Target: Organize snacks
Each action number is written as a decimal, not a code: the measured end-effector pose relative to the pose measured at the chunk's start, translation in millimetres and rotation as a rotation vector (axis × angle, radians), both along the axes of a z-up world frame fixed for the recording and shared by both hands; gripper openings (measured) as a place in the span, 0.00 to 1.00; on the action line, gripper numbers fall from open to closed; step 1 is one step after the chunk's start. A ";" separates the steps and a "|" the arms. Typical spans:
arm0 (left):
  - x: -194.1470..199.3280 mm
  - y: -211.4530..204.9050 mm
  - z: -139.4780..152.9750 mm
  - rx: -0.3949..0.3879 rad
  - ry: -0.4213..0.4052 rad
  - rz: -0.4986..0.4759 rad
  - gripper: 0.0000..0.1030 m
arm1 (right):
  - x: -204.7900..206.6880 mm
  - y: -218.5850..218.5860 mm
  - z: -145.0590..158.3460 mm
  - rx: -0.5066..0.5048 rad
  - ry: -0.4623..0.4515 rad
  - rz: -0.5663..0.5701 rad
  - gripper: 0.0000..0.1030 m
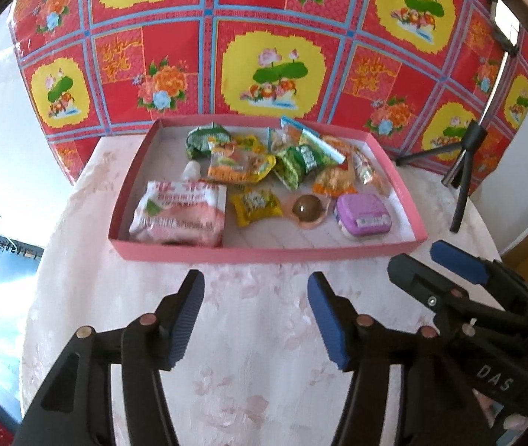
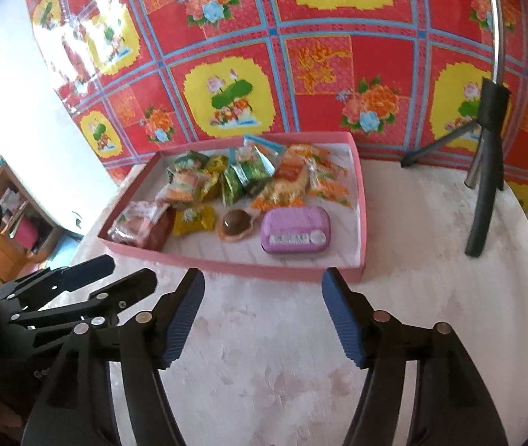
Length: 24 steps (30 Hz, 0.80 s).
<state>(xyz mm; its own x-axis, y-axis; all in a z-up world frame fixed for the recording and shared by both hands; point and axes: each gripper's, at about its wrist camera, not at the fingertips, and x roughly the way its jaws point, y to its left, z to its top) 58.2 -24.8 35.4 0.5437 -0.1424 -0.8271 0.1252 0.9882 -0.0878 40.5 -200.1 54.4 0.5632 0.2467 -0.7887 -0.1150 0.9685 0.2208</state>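
Note:
A shallow pink box [image 1: 264, 252] [image 2: 234, 265] stands on the pale round table. Inside lie several snacks: a white-and-pink spouted pouch [image 1: 180, 210] [image 2: 135, 223] at the left, a yellow packet [image 1: 254, 206] [image 2: 193, 219], a chocolate ball in a peach cup [image 1: 306, 210] [image 2: 235, 223], a purple tin [image 1: 364, 215] [image 2: 295, 230], and green and orange wrappers [image 1: 264, 156] [image 2: 249, 178] piled at the back. My left gripper [image 1: 256, 290] is open and empty over the table, just short of the box's near wall. My right gripper [image 2: 264, 286] is likewise open and empty by the box's near right corner.
A black tripod [image 1: 464, 171] [image 2: 486, 171] stands on the table right of the box. A red, yellow and blue flowered sheet [image 1: 275, 44] [image 2: 301, 55] hangs behind. The right gripper [image 1: 449, 264] shows at the left view's right edge. Shelves [image 2: 15, 215] stand beyond the table's left rim.

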 end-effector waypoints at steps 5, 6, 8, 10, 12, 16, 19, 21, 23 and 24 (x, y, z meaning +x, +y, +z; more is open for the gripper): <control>-1.9 1.4 -12.6 -0.002 0.034 0.008 0.59 | -4.4 -1.7 -11.7 -0.017 0.039 -0.022 0.67; -1.7 1.4 -14.8 0.000 0.040 0.009 0.59 | -5.1 -1.7 -14.5 -0.021 0.048 -0.025 0.67; -1.6 2.2 -20.4 0.006 0.056 0.016 0.59 | -6.0 -1.3 -18.9 -0.033 0.062 -0.027 0.67; -1.1 2.6 -24.9 0.010 0.070 0.023 0.59 | -6.1 -1.0 -24.2 -0.040 0.079 -0.028 0.67; -0.6 3.1 -29.1 0.011 0.085 0.028 0.59 | -5.3 -1.3 -28.8 -0.043 0.096 -0.035 0.67; -0.4 3.7 -34.5 0.011 0.097 0.034 0.59 | -4.1 -2.2 -36.5 -0.053 0.124 -0.045 0.67; -0.7 2.9 -37.1 0.018 0.096 0.035 0.59 | -3.8 -2.9 -39.7 -0.057 0.132 -0.050 0.67; -0.6 2.0 -38.0 0.024 0.094 0.035 0.60 | -3.7 -1.8 -40.1 -0.065 0.132 -0.050 0.67; -0.7 1.1 -39.1 0.030 0.092 0.036 0.60 | -3.0 -1.1 -40.6 -0.070 0.130 -0.052 0.67; -0.8 0.9 -39.2 0.031 0.091 0.036 0.60 | -3.2 -0.5 -40.8 -0.074 0.127 -0.055 0.67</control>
<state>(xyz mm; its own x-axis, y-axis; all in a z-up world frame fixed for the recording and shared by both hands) 57.4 -23.8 -3.9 0.4706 -0.0975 -0.8770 0.0826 0.9944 -0.0662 37.2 -200.6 13.7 0.4687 0.1573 -0.8693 -0.0374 0.9867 0.1584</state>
